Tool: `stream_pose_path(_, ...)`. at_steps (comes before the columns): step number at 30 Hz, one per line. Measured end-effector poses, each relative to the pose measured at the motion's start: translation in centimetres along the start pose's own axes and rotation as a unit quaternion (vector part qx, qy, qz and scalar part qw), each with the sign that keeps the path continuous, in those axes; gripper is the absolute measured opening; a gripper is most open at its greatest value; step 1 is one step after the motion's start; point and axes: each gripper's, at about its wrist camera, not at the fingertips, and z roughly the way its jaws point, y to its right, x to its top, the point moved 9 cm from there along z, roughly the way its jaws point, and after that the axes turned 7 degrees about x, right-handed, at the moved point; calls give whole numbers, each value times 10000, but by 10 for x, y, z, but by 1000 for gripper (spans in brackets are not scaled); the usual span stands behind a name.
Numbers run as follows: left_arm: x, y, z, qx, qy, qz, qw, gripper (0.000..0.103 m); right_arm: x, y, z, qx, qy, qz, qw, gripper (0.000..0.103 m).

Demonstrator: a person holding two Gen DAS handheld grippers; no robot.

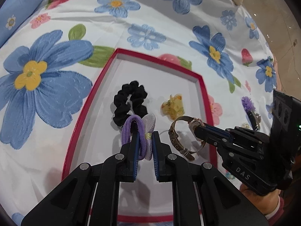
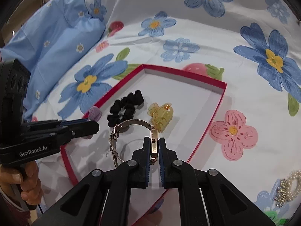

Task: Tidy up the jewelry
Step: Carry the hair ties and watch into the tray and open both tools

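Observation:
A shallow red-rimmed tray [image 1: 204, 94] [image 2: 216, 111] with a white floor lies on a flowered bedsheet. In it are a black scrunchie [image 1: 129, 101] [image 2: 125, 108] and a yellow claw clip [image 1: 173, 106] [image 2: 160, 116]. My left gripper [image 1: 145, 137] [image 2: 94, 121] is shut on a purple hair tie with a pale bow [image 1: 140, 131] [image 2: 95, 113], held above the tray's near left part. My right gripper [image 2: 154, 143] [image 1: 197, 130] is shut on the case of a rose-gold watch [image 2: 129, 130] [image 1: 180, 137], held above the tray's near middle.
A pearl bracelet with a metal charm [image 2: 287, 186] lies on the sheet at the right. A purple flower hair clip [image 1: 249, 104] and more small pieces lie right of the tray. A blue pillow [image 2: 52, 43] sits at the far left.

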Motion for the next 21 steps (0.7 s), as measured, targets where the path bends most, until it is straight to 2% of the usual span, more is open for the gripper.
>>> stream_pose_path(11, -6, -8, 25, 152, -241, 17, 9996, 12, -4, 5, 24, -260, -326, -187, 9990, 8)
stream_pose_path(21, -3, -9, 36, 247, -310, 7, 9992, 13, 0, 11, 27, -314, -320, -202, 9988, 9)
